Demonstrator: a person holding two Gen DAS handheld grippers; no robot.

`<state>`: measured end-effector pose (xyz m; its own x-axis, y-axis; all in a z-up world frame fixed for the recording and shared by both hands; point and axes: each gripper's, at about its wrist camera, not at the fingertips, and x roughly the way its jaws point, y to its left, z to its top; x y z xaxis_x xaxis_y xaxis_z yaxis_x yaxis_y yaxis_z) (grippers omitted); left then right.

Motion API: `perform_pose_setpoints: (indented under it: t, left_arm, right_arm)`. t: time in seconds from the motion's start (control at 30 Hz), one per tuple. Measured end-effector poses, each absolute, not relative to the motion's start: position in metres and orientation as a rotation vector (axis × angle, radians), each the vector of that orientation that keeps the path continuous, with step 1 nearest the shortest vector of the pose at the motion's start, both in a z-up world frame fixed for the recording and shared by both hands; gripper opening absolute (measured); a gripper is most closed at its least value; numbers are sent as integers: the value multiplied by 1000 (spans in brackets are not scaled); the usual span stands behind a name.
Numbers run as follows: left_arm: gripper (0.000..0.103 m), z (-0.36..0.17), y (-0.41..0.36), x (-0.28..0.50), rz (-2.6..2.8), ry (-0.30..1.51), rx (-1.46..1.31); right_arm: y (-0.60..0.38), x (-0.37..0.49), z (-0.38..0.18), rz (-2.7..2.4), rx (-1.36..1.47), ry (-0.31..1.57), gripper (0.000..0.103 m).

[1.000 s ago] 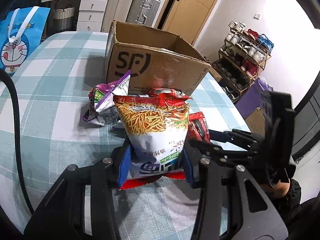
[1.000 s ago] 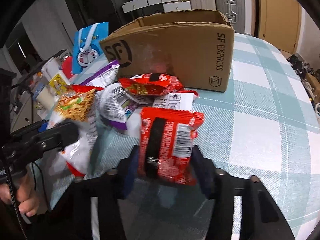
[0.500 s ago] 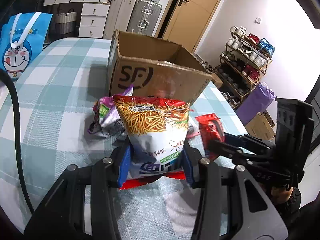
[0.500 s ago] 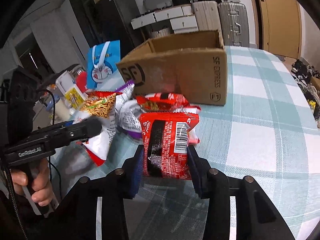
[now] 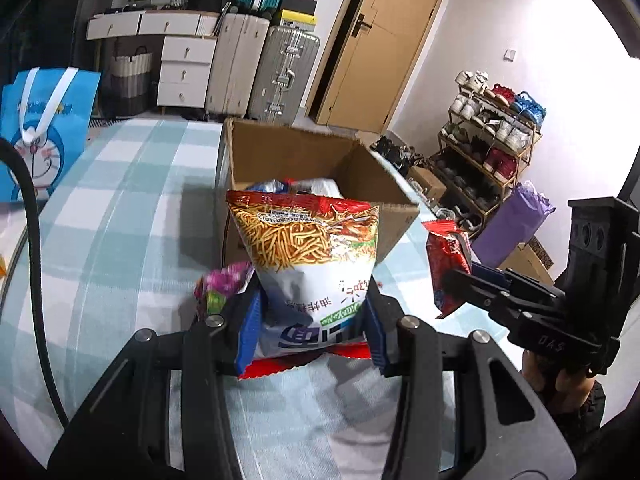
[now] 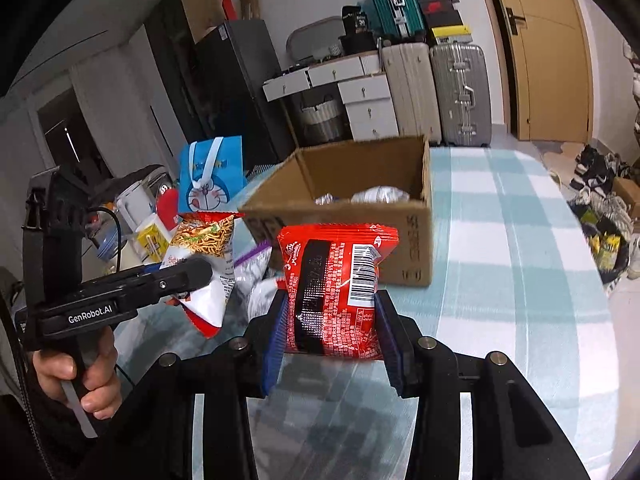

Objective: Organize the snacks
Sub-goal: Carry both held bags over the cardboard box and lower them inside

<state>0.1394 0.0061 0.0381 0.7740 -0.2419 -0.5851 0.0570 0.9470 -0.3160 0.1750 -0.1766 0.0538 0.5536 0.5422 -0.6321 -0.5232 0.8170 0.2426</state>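
Observation:
My left gripper (image 5: 310, 330) is shut on a white and red noodle-snack bag (image 5: 308, 256) and holds it up in front of the open cardboard box (image 5: 384, 224). My right gripper (image 6: 330, 330) is shut on a red snack packet (image 6: 336, 288), lifted above the table near the box (image 6: 412, 240). The box holds a few silvery and white packets (image 6: 376, 196). A purple snack bag (image 5: 218, 288) lies on the table below the left gripper. Each gripper shows in the other's view: the right one (image 5: 460, 284) and the left one (image 6: 192, 276).
The table has a teal and white checked cloth (image 6: 520, 260). A blue cartoon bag (image 5: 36, 132) stands at the far left edge. Clutter (image 6: 152, 232) lies by it. Suitcases, drawers, a door and a shoe rack (image 5: 488, 148) are beyond the table.
Both grippers have risen with their bags, off the snack pile and up to the level of the box's open top. The pile now sits low and mostly hidden.

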Motion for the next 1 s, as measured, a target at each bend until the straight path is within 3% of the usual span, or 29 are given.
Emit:
perform_pose_setpoints:
  t: [0.47, 1.0]
  left_arm:
    - [41, 85, 12, 171, -142, 599, -251]
    - [41, 95, 17, 233, -127, 589, -267]
  right_arm:
    - [-165, 205, 87, 605, 26, 679, 42]
    - [-153, 252, 91, 598, 28, 656, 42]
